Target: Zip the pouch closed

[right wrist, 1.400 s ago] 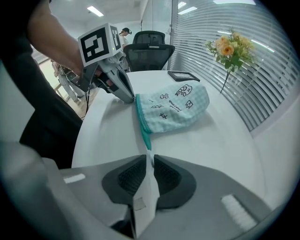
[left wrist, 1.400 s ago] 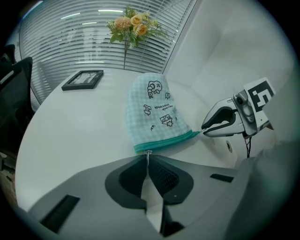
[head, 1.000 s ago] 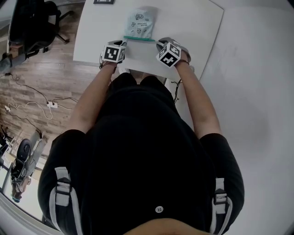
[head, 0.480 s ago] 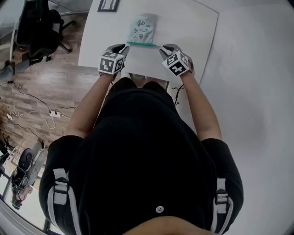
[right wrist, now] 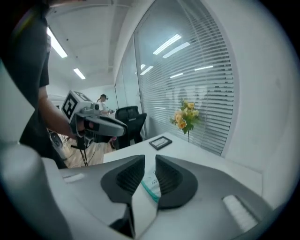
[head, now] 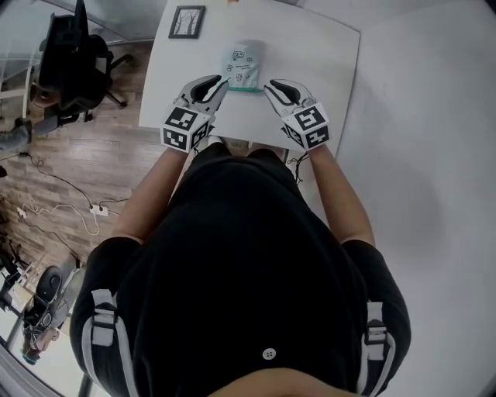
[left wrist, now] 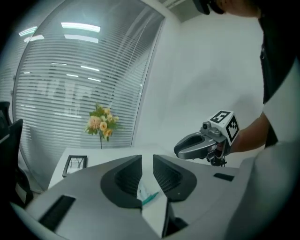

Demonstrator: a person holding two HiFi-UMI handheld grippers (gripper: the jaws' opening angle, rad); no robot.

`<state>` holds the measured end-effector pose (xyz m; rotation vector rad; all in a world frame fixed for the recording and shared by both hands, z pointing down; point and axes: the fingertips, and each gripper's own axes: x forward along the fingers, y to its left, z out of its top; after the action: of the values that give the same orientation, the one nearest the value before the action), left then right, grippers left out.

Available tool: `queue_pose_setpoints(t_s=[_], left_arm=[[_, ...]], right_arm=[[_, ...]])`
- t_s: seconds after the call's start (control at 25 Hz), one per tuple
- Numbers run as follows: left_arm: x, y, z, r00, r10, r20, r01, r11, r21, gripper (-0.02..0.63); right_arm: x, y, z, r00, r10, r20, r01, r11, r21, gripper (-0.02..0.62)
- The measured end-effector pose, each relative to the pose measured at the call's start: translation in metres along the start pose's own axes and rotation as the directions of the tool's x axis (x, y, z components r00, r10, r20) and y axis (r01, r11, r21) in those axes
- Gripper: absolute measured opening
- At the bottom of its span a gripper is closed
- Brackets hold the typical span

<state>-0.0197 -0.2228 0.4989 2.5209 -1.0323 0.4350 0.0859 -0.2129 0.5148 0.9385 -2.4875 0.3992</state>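
Note:
The pouch (head: 242,63) lies flat on the white table (head: 310,54), pale blue with small prints and a green zip strip along its near edge. My left gripper (head: 218,82) hangs in the air above the table, near the strip's left end. My right gripper (head: 272,85) hangs the same way near the strip's right end. In the left gripper view the jaws (left wrist: 147,161) stand a narrow gap apart with nothing in them; the pouch (left wrist: 146,193) shows far below through the gap. The right gripper (right wrist: 150,161) is likewise narrowly open and bare, above the pouch (right wrist: 152,183).
A black picture frame (head: 187,21) lies at the table's far left corner, and flowers (left wrist: 101,122) stand behind it by the blinds. An office chair (head: 74,54) and cables (head: 70,209) are on the wood floor to the left. A white wall is on the right.
Both grippers have lifted off the table's near edge and tipped up to point more level. They now sit higher and closer to the pouch's ends in the head view. The pouch has stayed put.

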Motion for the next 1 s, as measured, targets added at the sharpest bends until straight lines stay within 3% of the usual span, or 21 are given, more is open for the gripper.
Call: queue_pose_setpoints(t_s=[0.2, 0.44, 0.76, 1.0], left_arm=[[-0.017, -0.009, 0.053, 0.991, -0.013, 0.13, 0.006, 0.998, 0.056, 0.078], [-0.035, -0.015, 0.097, 0.973, -0.033, 0.226, 0.015, 0.997, 0.081, 0.067], [-0.049, -0.018, 0.122, 0.959, -0.024, 0.283, -0.019, 0.989, 0.148, 0.011], [-0.048, -0.024, 0.119, 0.964, -0.032, 0.265, -0.014, 0.985, 0.169, 0.009]], right_arm=[[-0.023, 0.008, 0.06, 0.983, -0.007, 0.182, 0.003, 1.0, 0.021, 0.08], [-0.048, 0.017, 0.115, 0.948, -0.008, 0.317, 0.013, 1.0, -0.011, 0.08], [-0.068, 0.03, 0.152, 0.914, 0.007, 0.406, 0.016, 0.998, -0.054, 0.08], [-0.07, 0.034, 0.151, 0.909, 0.013, 0.417, 0.032, 0.994, -0.101, 0.074]])
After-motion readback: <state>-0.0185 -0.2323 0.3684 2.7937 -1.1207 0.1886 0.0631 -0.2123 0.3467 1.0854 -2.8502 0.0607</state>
